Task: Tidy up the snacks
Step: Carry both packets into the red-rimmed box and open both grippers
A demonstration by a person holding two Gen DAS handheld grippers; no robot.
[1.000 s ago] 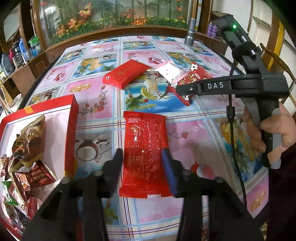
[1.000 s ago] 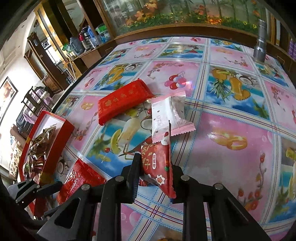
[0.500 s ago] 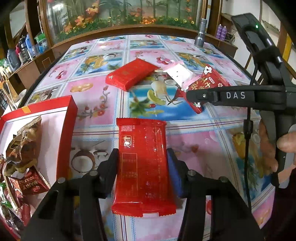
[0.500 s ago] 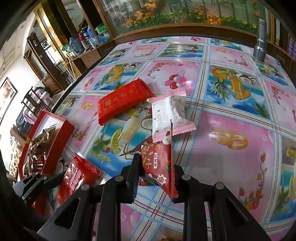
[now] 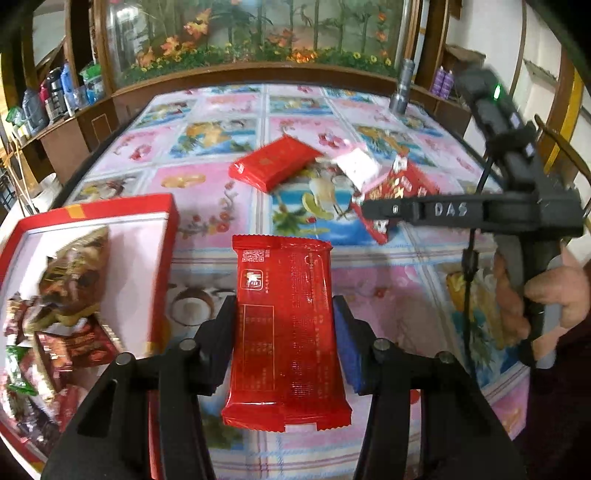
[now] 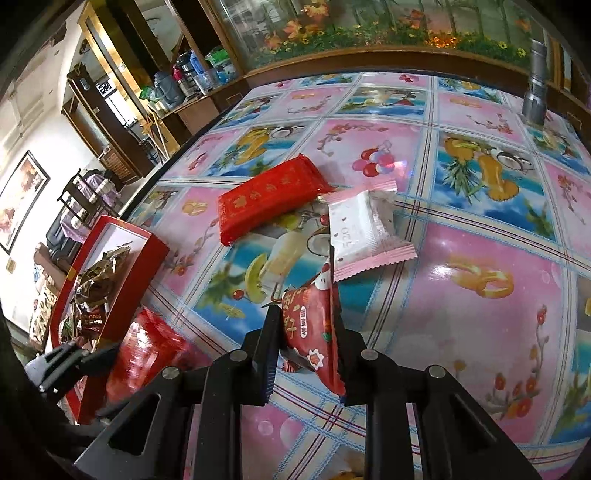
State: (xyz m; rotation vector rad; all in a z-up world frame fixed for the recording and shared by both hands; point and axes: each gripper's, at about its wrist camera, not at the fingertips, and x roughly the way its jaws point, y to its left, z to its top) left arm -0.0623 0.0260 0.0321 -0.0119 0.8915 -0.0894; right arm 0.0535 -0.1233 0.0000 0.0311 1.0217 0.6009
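My left gripper (image 5: 284,314) is shut on a long red snack packet (image 5: 286,325) and holds it above the table, just right of the red box (image 5: 168,236), which holds several wrapped snacks. That packet also shows in the right wrist view (image 6: 147,350), blurred. My right gripper (image 6: 308,325) is shut on a small red printed snack bag (image 6: 314,332), held on edge; it also shows in the left wrist view (image 5: 397,184). A second red packet (image 6: 269,195) and a pink-white packet (image 6: 364,232) lie on the table beyond it.
The table has a pink and blue fruit-print cloth (image 6: 480,258). A silver flashlight (image 6: 535,88) stands at the far right edge. A wooden ledge with an aquarium (image 5: 258,33) runs behind the table. Bottles (image 5: 55,92) sit on a shelf at left.
My left gripper has lifted the long red packet off the table and moved left toward the red box. My right gripper has held the small red bag almost still.
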